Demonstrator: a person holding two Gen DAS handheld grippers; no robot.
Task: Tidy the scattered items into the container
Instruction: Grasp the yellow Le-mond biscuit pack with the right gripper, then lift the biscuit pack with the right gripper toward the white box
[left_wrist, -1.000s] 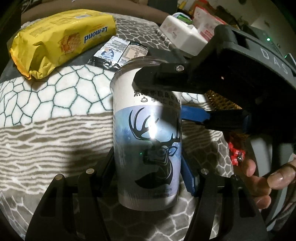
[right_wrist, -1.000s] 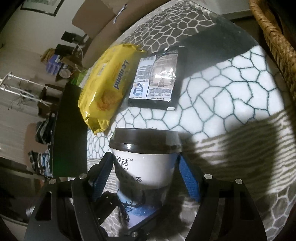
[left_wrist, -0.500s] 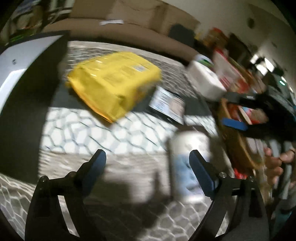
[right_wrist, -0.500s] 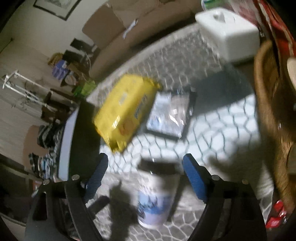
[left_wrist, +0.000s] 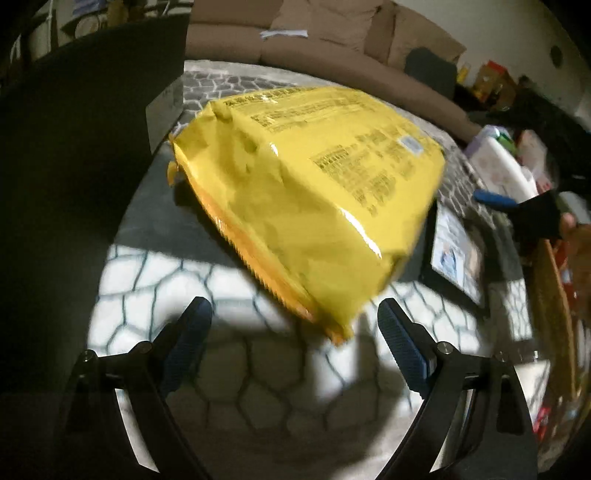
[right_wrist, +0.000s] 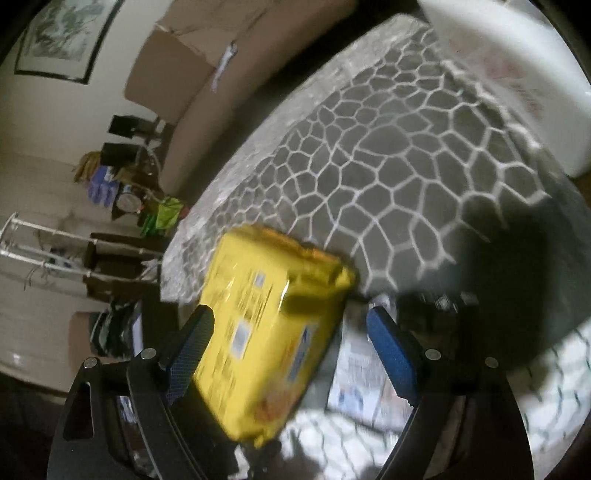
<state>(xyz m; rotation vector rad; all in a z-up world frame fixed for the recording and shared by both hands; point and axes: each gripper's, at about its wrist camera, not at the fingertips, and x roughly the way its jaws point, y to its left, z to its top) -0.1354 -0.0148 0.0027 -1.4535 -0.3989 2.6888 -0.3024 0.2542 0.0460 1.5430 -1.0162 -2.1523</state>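
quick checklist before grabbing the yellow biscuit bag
1. Left gripper open and empty: ok.
2. Right gripper open, not clamped: ok.
3. Yellow biscuit bag lying on the patterned cloth, nothing on top: ok.
4. Bag between the left pads: not ok, only its near corner is.
5. Bag between the right pads: ok, one end sits there, touch unclear.
6. Black snack packet clear of the bag: cannot tell, edges meet.

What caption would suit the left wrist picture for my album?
Open left gripper facing a big yellow snack bag on a patterned cloth.
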